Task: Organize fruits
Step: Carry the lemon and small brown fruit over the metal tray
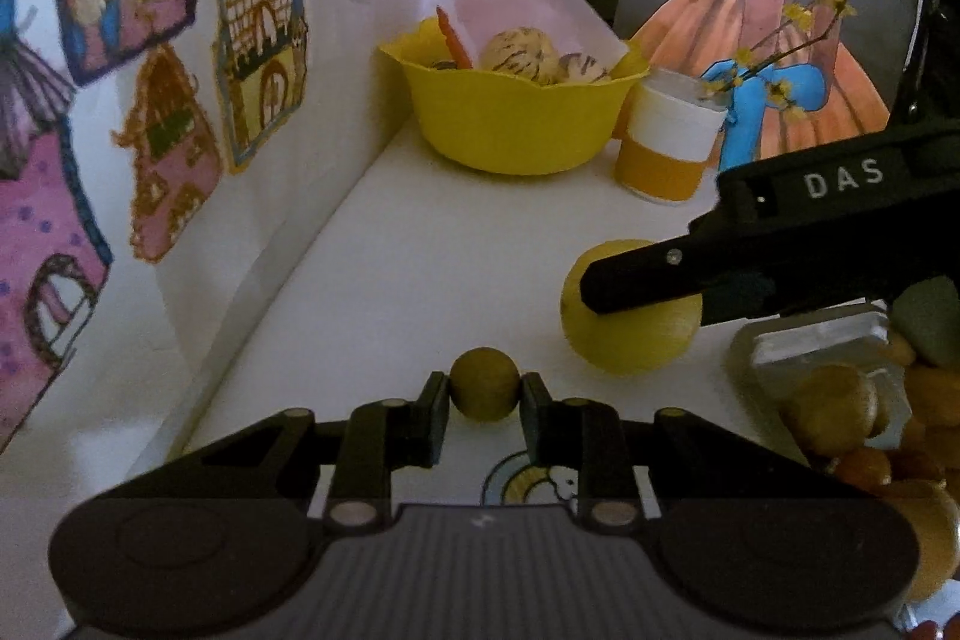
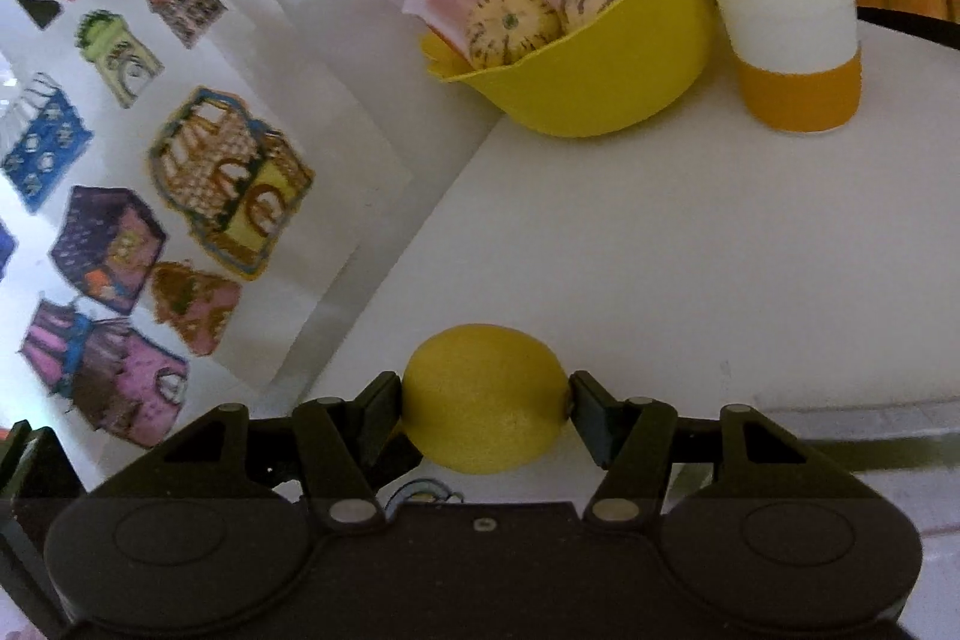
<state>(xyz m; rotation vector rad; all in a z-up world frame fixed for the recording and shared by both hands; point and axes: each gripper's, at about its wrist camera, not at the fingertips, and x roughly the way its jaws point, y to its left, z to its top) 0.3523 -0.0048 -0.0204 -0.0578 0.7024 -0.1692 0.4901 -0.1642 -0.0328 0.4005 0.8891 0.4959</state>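
My left gripper [image 1: 485, 394] is shut on a small round olive-brown fruit [image 1: 483, 383] just above the white table. To its right, my right gripper [image 2: 485, 400] is shut on a yellow lemon [image 2: 485, 397]; the same lemon [image 1: 630, 328] shows in the left wrist view under the black right finger [image 1: 660, 274]. At the back stands a yellow bowl [image 1: 510, 124], [image 2: 612, 82] with two striped pale melons [image 1: 519, 51], [image 2: 510, 25] and an orange piece [image 1: 450, 34] inside, lined with a pink-white sheet.
A white-and-orange jar [image 1: 666, 142], [image 2: 792, 40] with yellow flower sprigs stands right of the bowl. A heap of small brown and orange fruits [image 1: 840, 412] and a clear tray [image 1: 822, 346] lie at right. A white wall with house drawings [image 1: 258, 40] borders the left.
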